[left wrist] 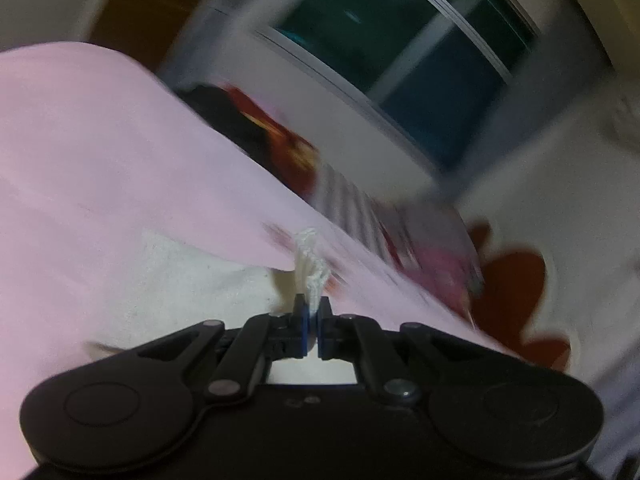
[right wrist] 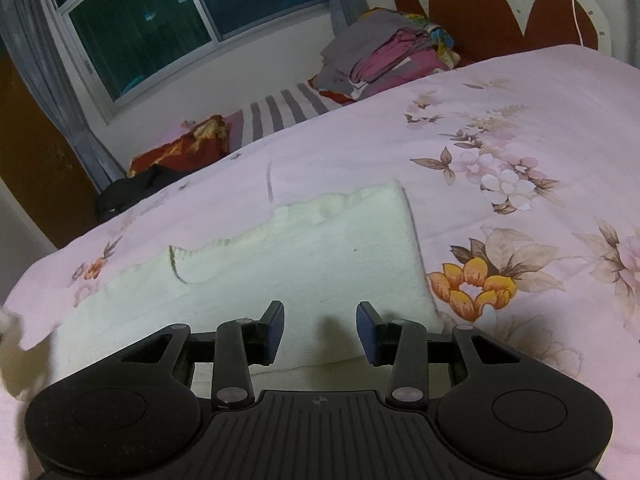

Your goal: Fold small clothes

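A small cream-white garment [right wrist: 304, 256] lies partly folded on the pink floral bedspread [right wrist: 500, 128]. My right gripper [right wrist: 320, 330] is open and empty, hovering just above the garment's near edge. My left gripper [left wrist: 313, 312] is shut on a bunched white edge of the garment [left wrist: 310, 264], lifted above the bed; the rest of the white cloth [left wrist: 192, 280] hangs below it. The left wrist view is tilted and blurred by motion. A white bit of cloth shows at the far left edge of the right wrist view [right wrist: 10, 328].
A pile of grey, pink and coloured clothes [right wrist: 384, 56] sits at the far side near the red heart-shaped headboard [right wrist: 500, 4]. A red patterned cloth [right wrist: 184, 152] and a black cloth [right wrist: 132, 192] lie beyond the bed by a striped sheet [right wrist: 280, 116]. A window [right wrist: 180, 12] is behind.
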Action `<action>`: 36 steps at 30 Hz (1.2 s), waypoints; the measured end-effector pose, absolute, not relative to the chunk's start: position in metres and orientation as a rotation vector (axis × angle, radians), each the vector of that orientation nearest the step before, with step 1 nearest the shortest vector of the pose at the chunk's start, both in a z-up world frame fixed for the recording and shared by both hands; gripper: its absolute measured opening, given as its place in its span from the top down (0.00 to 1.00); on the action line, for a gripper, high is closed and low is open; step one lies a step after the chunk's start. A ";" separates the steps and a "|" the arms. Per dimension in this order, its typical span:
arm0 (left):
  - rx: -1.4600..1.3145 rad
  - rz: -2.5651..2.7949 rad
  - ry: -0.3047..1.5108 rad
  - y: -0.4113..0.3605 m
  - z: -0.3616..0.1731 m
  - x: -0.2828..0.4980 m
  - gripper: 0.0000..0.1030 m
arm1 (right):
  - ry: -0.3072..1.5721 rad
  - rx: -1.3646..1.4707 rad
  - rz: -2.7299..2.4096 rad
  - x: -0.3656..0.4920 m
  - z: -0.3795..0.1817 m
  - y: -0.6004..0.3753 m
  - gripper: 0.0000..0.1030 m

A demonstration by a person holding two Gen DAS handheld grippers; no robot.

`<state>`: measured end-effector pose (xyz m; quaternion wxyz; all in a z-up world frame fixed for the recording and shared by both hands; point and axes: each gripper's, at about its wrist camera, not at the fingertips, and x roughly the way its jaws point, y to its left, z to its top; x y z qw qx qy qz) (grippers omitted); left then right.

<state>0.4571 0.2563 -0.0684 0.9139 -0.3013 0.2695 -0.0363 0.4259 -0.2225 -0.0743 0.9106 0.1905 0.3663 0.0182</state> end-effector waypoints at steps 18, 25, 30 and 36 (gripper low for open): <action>-0.293 -0.426 0.812 -0.037 -0.129 0.498 0.67 | 0.718 0.516 -0.005 0.400 -0.069 -0.303 0.60; -0.223 -0.246 0.693 0.031 -0.100 0.436 0.51 | 0.685 0.530 0.083 0.406 -0.062 -0.299 0.28; -0.272 -0.002 0.727 0.125 -0.108 0.407 0.53 | 0.729 0.532 0.217 0.428 -0.073 -0.262 0.33; -0.436 0.003 0.762 0.165 -0.124 0.414 0.53 | 0.835 0.527 0.268 0.455 -0.099 -0.215 0.45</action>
